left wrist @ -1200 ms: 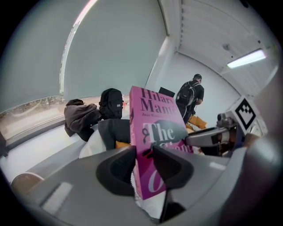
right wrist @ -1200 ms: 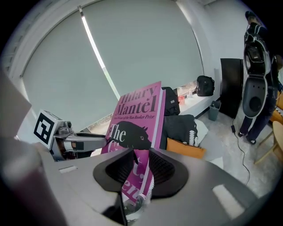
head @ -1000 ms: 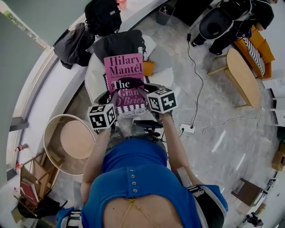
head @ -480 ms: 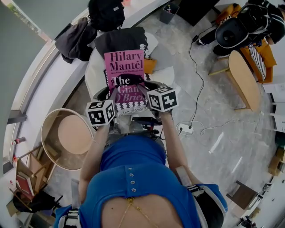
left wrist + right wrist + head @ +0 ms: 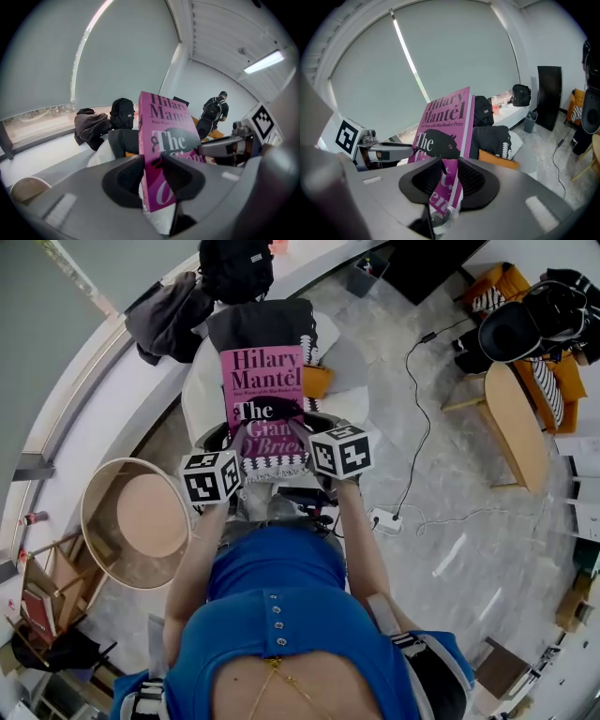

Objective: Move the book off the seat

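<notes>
Holding: left gripper [image 5: 152,176] and right gripper [image 5: 449,180] each clamped on paperback book [image 5: 262,395], lower edge, 7 and 5 o'clock | Handling: judged light, flexible, glossy; two-sided grip advisable.

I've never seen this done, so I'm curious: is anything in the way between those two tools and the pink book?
Nothing visible is. Both tools already grip the pink book near its lower edge: the left tool on its left side and the right tool on its right side, their jaws closed straight on the book.
</notes>
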A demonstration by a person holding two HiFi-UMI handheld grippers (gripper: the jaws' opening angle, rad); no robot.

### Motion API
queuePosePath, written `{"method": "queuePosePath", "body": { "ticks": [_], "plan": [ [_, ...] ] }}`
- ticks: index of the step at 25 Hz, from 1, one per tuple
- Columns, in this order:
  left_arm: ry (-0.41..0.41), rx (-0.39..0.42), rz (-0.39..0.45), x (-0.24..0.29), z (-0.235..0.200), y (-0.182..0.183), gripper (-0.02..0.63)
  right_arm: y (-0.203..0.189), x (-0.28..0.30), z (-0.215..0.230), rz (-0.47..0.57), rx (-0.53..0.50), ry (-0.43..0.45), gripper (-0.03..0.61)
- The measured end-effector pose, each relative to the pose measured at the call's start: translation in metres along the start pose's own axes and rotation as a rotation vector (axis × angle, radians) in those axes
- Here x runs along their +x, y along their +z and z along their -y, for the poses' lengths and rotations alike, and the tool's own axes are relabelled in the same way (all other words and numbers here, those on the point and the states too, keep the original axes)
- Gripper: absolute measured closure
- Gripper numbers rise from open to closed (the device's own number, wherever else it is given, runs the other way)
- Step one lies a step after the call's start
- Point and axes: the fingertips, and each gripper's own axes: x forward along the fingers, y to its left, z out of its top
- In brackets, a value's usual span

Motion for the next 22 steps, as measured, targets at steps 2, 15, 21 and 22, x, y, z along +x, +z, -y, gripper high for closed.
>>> {"method": "queuePosePath", "body": {
  "ticks": [2,15,21,22],
  "plan": [
    [0.018,-0.014,0.012,-0.003,-0.002,-0.002,0.492,0.001,0.002,-0.003,-0.005,-0.021,0.015,0.469],
    [0.24,-0.208,0.126,-0.069,-0.046,-0.035,0.492,0.008,0.03,-0.074,-0.061,-0.228,0.208,0.469],
    [0.337,-0.314,0.195,-0.132,-0.103,-0.059,0.492,0.01,0.06,-0.159,-0.092,-0.331,0.312,0.471],
    [0.351,-0.328,0.209,-0.145,-0.114,-0.063,0.492,0.01,0.065,-0.176,-0.094,-0.349,0.327,0.472]
  ]
}}
